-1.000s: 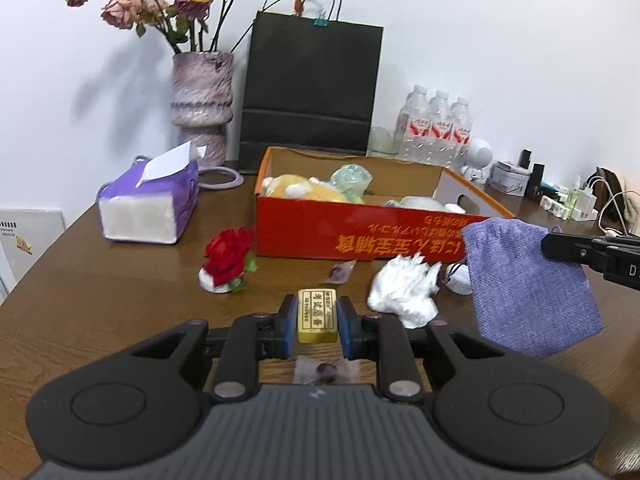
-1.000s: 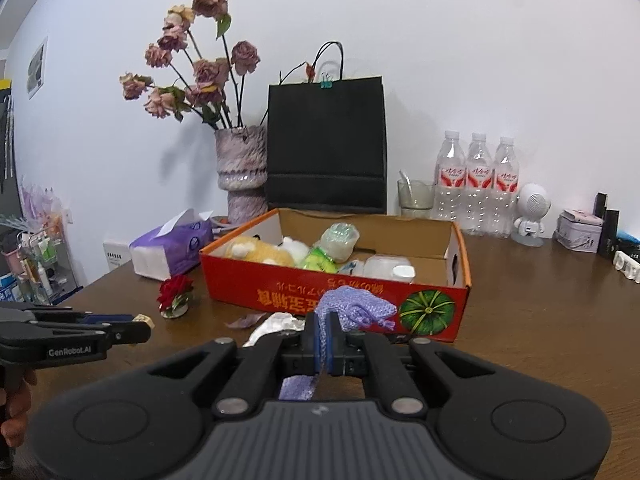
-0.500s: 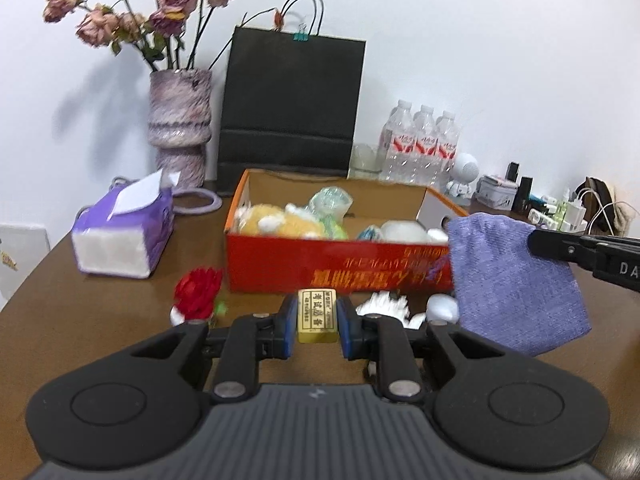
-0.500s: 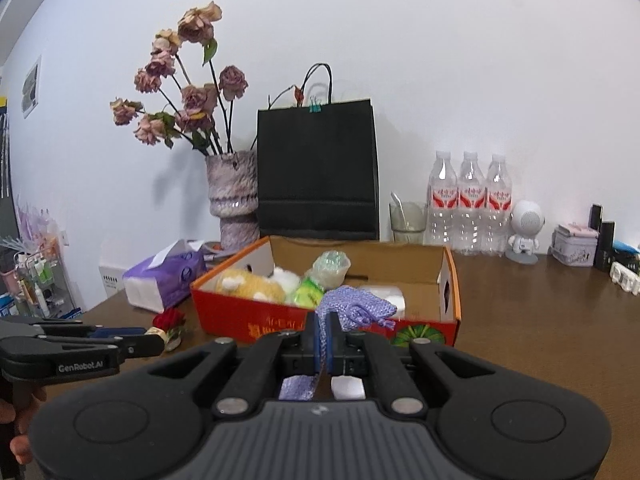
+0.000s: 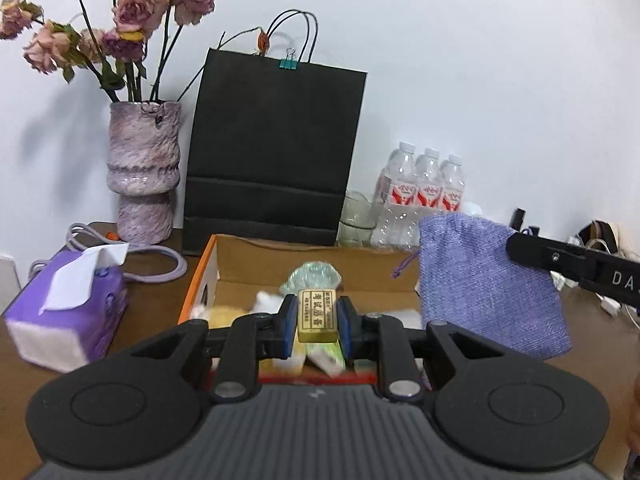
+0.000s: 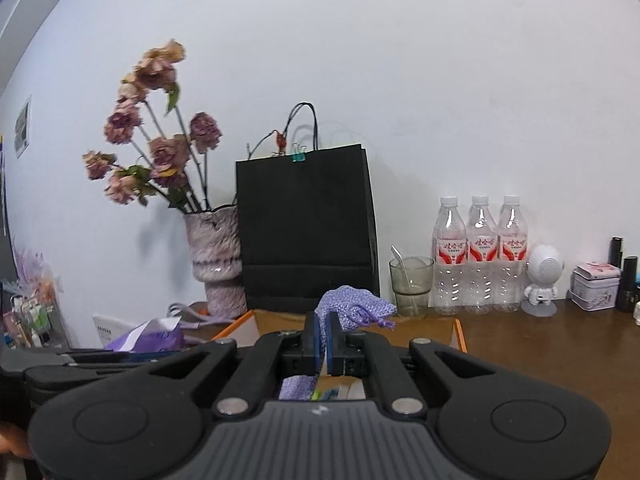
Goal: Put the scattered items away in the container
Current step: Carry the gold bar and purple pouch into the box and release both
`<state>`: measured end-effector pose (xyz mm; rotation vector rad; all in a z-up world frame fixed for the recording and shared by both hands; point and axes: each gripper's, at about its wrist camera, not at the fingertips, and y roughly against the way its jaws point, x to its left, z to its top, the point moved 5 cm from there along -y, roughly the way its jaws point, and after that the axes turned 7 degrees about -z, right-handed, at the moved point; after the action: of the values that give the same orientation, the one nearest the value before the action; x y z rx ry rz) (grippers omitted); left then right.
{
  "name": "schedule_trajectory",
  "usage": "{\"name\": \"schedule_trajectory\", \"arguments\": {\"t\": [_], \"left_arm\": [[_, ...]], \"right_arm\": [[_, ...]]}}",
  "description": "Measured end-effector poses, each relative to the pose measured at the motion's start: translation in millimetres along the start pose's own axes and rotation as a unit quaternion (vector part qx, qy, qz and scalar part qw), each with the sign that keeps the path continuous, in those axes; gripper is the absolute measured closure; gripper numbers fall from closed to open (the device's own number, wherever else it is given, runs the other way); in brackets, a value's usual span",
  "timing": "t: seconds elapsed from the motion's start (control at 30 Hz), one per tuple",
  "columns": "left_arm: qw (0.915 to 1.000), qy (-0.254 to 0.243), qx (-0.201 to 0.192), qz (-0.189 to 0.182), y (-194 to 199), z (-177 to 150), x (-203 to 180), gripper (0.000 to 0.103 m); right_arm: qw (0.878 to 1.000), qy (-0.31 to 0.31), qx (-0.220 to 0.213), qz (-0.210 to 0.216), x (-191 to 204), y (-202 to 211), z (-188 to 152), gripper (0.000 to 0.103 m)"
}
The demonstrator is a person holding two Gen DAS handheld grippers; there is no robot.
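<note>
Both hands just swung in over the cardboard box point(image 5: 240, 268): left gripper point(image 5: 316, 320) clamped on the gold bar point(image 5: 316, 314), right gripper point(image 6: 323, 336) pinched shut on the purple pouch point(image 6: 354, 308), so drops come next I guess.

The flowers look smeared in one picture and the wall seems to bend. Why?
Right wrist view: flowers blurred, as from camera motion; bottles sharper. Left wrist view: flowers crisp, tissue box slightly soft. Both views: fisheye lens curves the edges; soft shadows fall behind each vase.
</note>
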<state>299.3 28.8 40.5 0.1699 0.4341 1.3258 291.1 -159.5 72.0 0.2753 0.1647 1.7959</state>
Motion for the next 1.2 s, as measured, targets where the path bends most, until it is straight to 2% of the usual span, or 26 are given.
{"name": "schedule_trajectory", "arguments": {"t": [0.23,0.33,0.47,0.5,0.53,0.57,0.6,0.63,0.67,0.7,0.73,0.87,1.2], "left_arm": [[0.9997,0.02,0.011,0.002,-54,10,18,0.081],[0.9997,0.015,0.015,0.011,-73,13,23,0.081],[0.999,0.012,0.039,0.021,-91,5,26,0.081],[0.9986,0.012,0.044,0.028,-93,2,27,0.08],[0.998,0.014,0.049,0.038,-95,0,28,0.065],[0.9974,0.016,0.051,0.048,-96,-1,30,0.025],[0.9968,0.019,0.05,0.059,-95,-1,31,0.006],[0.9966,0.018,0.042,0.069,-92,0,32,0.0],[0.9969,0.012,0.03,0.071,-88,3,30,0.0],[0.9974,0.006,0.023,0.068,-85,5,28,0.0],[0.9979,0.001,0.017,0.063,-82,7,25,0.0],[0.9969,-0.017,0.01,0.077,-78,9,19,0.0],[0.9973,-0.019,0.002,0.071,-70,14,13,0.0]], "right_arm": [[0.999,-0.025,0.017,0.012,-10,-66,-1,0.101],[0.999,-0.036,0.032,0.019,-13,-89,-10,0.101],[0.998,-0.023,0.058,0.011,-17,-108,-26,0.101],[0.997,-0.024,0.066,0.014,-18,-112,-29,0.1],[0.997,-0.026,0.077,0.015,-19,-117,-33,0.099],[0.996,-0.026,0.086,0.013,-20,-121,-36,0.093],[0.995,-0.024,0.099,0.007,-21,-124,-40,0.086],[0.993,-0.021,0.112,0.0,-22,-128,-43,0.077],[0.992,-0.021,0.124,-0.006,-23,-130,-44,0.048],[0.992,-0.022,0.128,-0.009,-24,-130,-45,0.013],[0.992,-0.021,0.128,-0.012,-25,-128,-44,0.0],[0.992,-0.002,0.128,-0.02,-25,-121,-38,0.0],[0.991,-0.003,0.127,-0.039,-30,-114,-32,0.0]]}}
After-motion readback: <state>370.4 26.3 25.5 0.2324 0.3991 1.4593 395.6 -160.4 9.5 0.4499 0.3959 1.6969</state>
